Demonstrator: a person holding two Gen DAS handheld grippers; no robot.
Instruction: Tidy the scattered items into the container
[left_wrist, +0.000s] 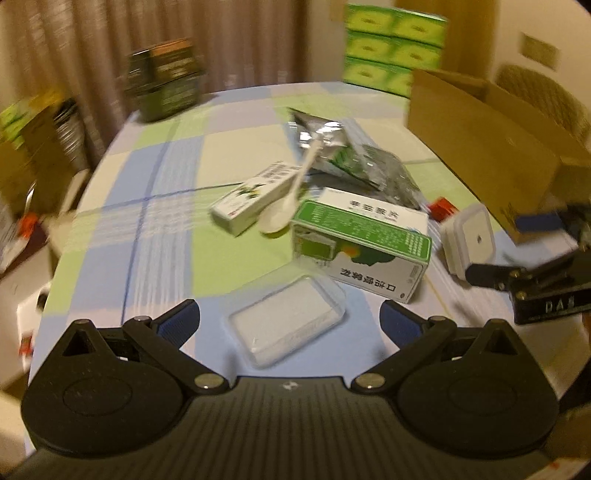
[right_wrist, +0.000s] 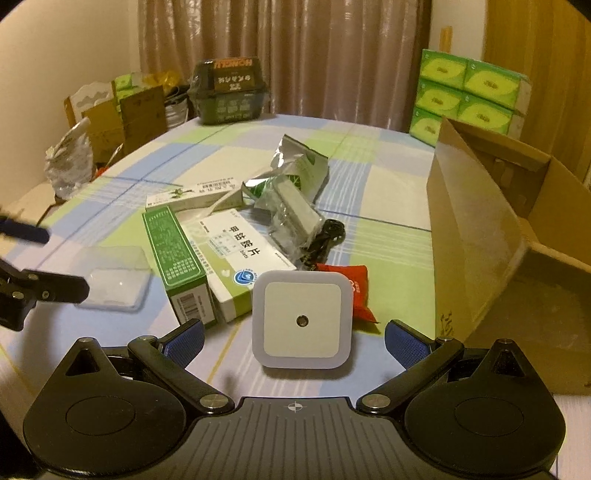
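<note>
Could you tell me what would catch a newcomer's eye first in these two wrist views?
Probably the jumble of items mid-table: a green-and-white medicine box lying beside a torn silver foil pouch. Nearer, each open gripper frames something: the right gripper a square white night light, the left gripper a clear plastic case. An open cardboard box stands at the right.

Dim, warm yellowish indoor light; left wrist view motion-blurred, right sharper, both fisheye-bent with dark corners.

Motion blur smeared the dark boxes (left_wrist: 164, 79) in the left wrist view. The cardboard box (right_wrist: 491, 236) was cut off by the frame edge. The red packet (right_wrist: 356, 291) lay partly hidden behind the white square device (right_wrist: 302, 318).
</note>
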